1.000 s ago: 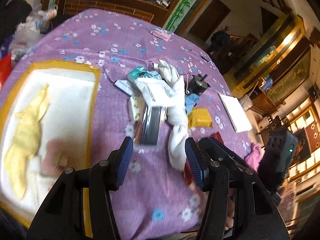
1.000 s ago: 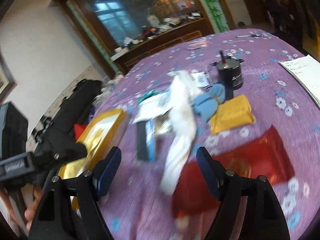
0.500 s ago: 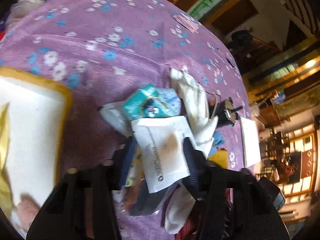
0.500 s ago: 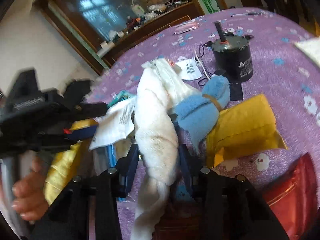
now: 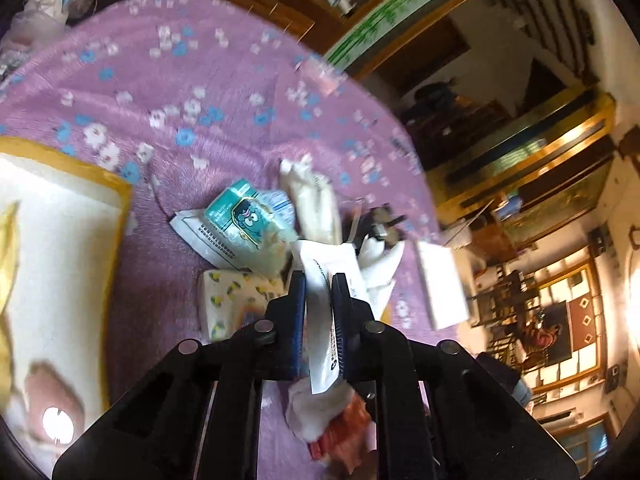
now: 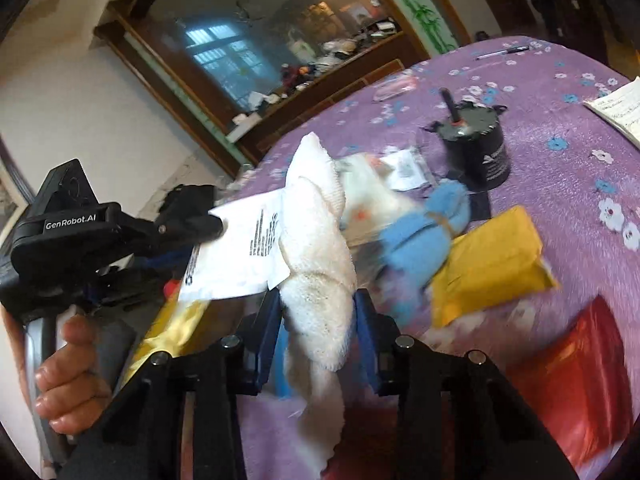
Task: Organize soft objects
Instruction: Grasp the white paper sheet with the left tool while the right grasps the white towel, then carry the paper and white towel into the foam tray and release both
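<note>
Grippers are both clamped right now: left gripper (image 5: 319, 286) is pinched tight on a white printed packet (image 5: 326, 280), and right gripper (image 6: 316, 304) is squeezing a rolled white towel (image 6: 316, 240), held up above the purple tablecloth (image 6: 560, 92). Blue cloth bundle (image 6: 424, 236) and yellow mailer (image 6: 492, 264) sit just beside it.

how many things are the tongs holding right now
2. The left tongs are shut on the white printed packet; the right tongs are shut on the white towel, right beside that packet. More may be hidden behind.
</note>
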`<state>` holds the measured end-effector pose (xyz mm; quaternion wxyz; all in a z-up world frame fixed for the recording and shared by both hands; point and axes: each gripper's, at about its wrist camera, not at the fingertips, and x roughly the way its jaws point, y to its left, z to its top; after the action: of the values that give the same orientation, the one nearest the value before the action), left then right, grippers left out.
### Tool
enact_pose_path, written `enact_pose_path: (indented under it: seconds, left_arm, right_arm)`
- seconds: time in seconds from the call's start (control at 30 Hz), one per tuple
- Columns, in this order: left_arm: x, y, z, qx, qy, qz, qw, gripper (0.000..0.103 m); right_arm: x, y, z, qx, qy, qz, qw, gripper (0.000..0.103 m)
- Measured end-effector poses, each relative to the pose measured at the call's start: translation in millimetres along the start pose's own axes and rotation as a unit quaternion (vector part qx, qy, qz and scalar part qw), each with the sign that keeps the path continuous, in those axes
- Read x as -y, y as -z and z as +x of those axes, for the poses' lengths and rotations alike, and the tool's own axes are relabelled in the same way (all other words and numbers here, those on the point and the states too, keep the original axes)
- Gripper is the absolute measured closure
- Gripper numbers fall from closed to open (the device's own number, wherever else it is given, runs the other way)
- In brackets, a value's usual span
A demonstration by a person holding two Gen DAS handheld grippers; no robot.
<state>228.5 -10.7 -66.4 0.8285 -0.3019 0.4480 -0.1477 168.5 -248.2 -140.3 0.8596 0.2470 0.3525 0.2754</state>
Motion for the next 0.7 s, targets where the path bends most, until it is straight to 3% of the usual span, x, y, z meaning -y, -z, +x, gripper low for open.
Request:
enact_pose_path:
  seconds: [0.1,0.3,0.37,0.5,0.7]
  left_arm:
    - [-5.0,15.8,-35.2,0.017,0.019,-0.006,0.9997,0.094]
    - [-43.7,46.5,-105.1,0.041,0.040,-0.056,0.9968,0.094]
    - [-50.4,52.5,-137.3,0.072,0.042,-0.055,0.9950,0.094]
    - [-63.9,58.3,-192.2,0.132,0.015,-0.047,0.9900,0.094]
    - [-113.3,42.3,-199.3,0.156,-0.022,-0.077,0.9845,0.094]
  right_arm:
    - [-25.4,9.2,-13.2,-0.001,0.011,-0.024,1.000,0.067]
    - [-79.6,17.8,-27.6,-0.016,-0.039,-0.054,0.998,0.067]
    - [-107.5,17.1,-29.0,-0.025,-0.053,-0.074,0.996,0.067]
    - [-158.5,17.9,-15.9,-0.043,-0.083,-0.118,0.989,0.067]
    - [-184.9,21.2,49.4,-0.103,-0.101,-0.113,0.983,0.067]
